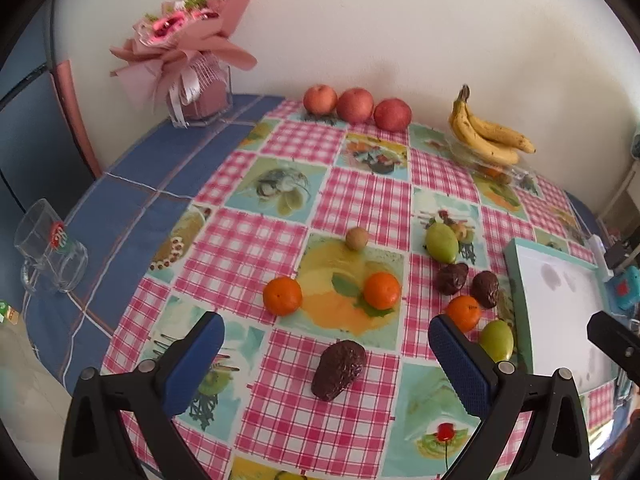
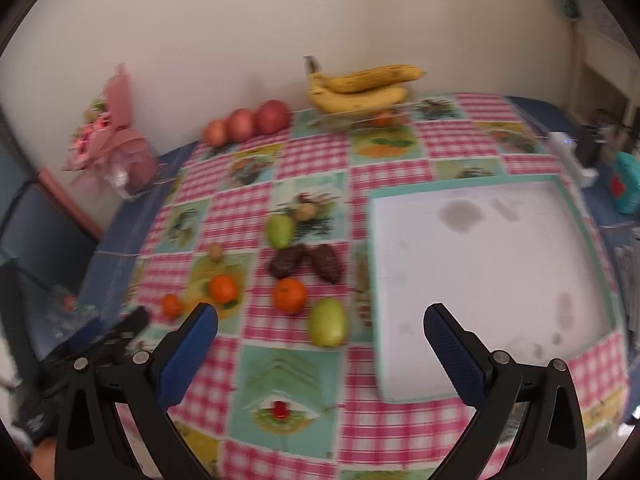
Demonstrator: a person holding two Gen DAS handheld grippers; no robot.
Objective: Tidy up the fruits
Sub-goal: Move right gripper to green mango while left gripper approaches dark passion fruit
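Left wrist view alone shows a glass mug [image 1: 50, 248]; left tool [image 1: 326, 350] released above one avocado [image 1: 339, 369]. Three apples [image 1: 355, 105] on counter [image 1: 256, 248]. Right tool [image 2: 320, 338] released beside the white tray [image 2: 480, 280].

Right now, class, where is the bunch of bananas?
In both wrist views the bunch of bananas sits at the table's far edge by the wall, on a clear dish, to the right of the three red apples.
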